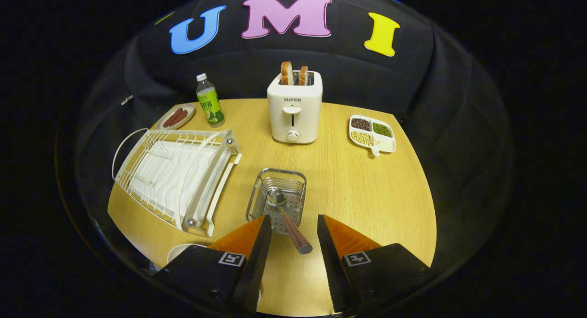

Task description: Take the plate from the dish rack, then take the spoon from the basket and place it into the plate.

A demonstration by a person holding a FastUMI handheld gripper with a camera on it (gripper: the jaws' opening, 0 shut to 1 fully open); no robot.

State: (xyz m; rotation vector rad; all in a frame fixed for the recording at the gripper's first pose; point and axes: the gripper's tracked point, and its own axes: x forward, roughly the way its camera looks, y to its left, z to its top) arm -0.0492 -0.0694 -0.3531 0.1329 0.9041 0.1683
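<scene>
Between the parted fingers of the gripper point(293, 226), the spoon point(288, 217) handle juts from the basket point(276, 199). Spoon pickup under way; next: advance, close on handle.

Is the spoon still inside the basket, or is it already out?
Inside: the spoon leans in the basket, its handle between the open gripper fingers, untouched.

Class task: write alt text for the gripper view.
The open gripper straddles a spoon handle jutting from a wire basket on a wooden table. Beyond stand an empty dish rack and a toaster.
</scene>
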